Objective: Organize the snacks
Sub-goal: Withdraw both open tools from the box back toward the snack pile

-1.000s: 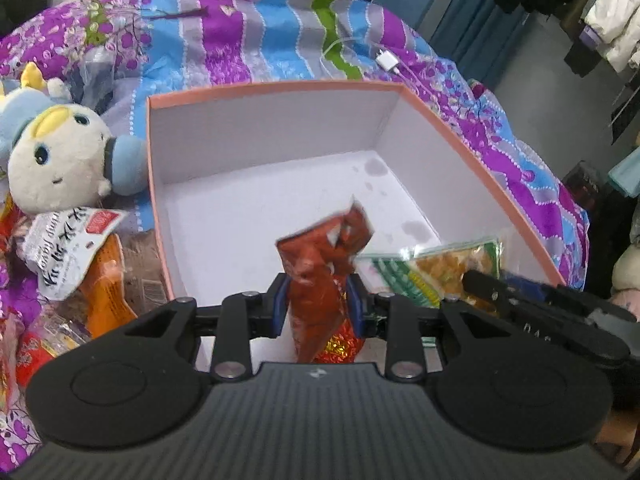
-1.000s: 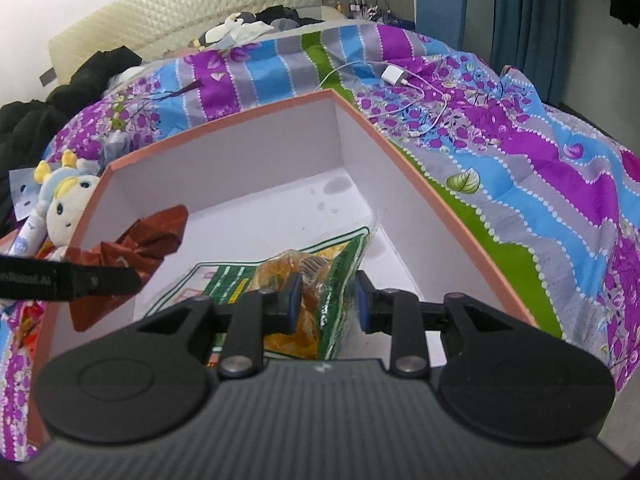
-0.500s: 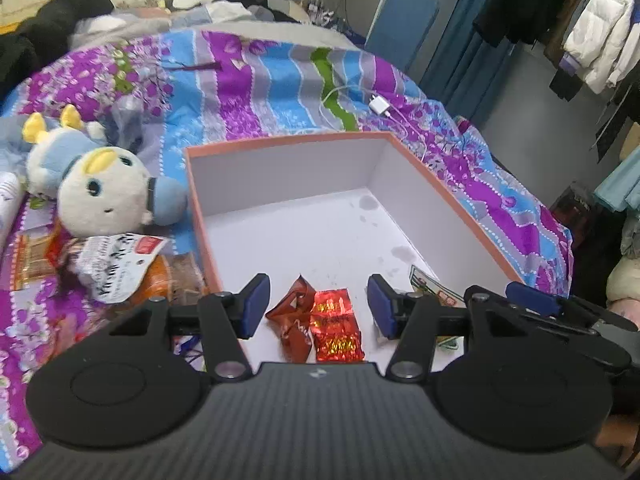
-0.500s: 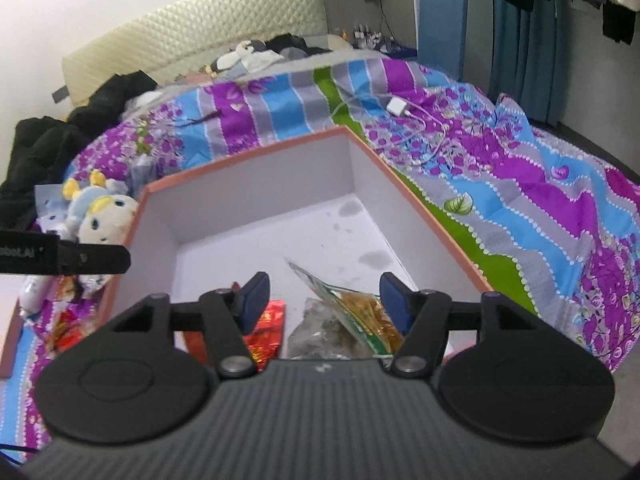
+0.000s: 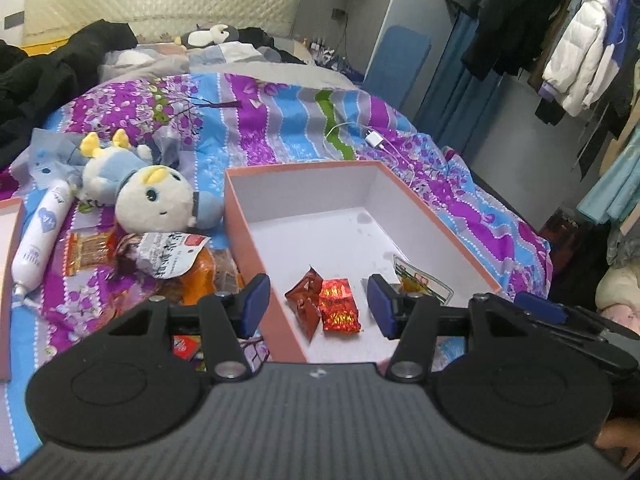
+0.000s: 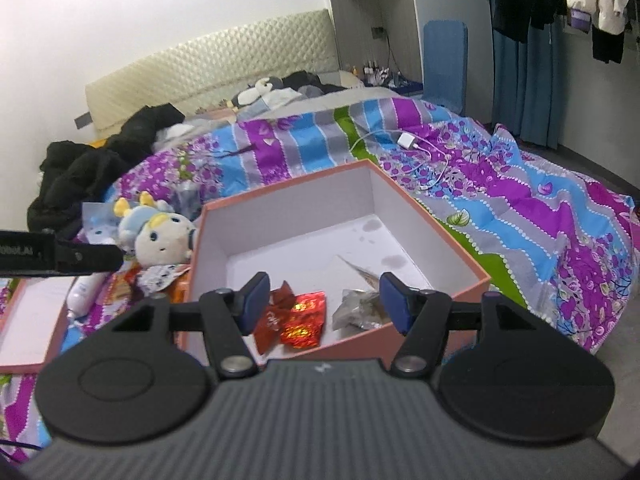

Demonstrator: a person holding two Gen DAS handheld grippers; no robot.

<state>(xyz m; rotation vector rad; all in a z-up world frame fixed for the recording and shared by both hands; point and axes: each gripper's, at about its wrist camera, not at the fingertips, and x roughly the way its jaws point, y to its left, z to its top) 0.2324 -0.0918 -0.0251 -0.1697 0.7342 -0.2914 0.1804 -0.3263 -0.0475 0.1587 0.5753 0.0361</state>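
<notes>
Both of my claws hover above the near end of the pink-walled box (image 5: 248, 240) that sits on the striped purple-and-blue bedspread (image 5: 280, 128). My left gripper (image 5: 319, 306) has its blue-padded fingers spread wide and grips nothing; seen between them, on the white box floor, lie a dark red crumpled snack packet (image 5: 305, 304) and, touching it on the right, a shiny red foil packet (image 5: 339, 311). My right gripper (image 6: 325, 302) is likewise spread wide and empty. In its view the same two red packets lie side by side near the front wall of the box, and a clear-and-green snack bag (image 6: 362, 306) lies just beside them toward the right wall; from the left wrist only a corner of this bag (image 5: 422, 282) shows behind my right-hand finger. Outside the box, on its left, a pile of further snack packages (image 5: 168, 252) rests on the bedspread, next to a white-and-blue plush toy (image 5: 156, 200) and a white tube (image 5: 40, 236). A white charger with cable (image 6: 408, 140) lies beyond the far end of the box.
</notes>
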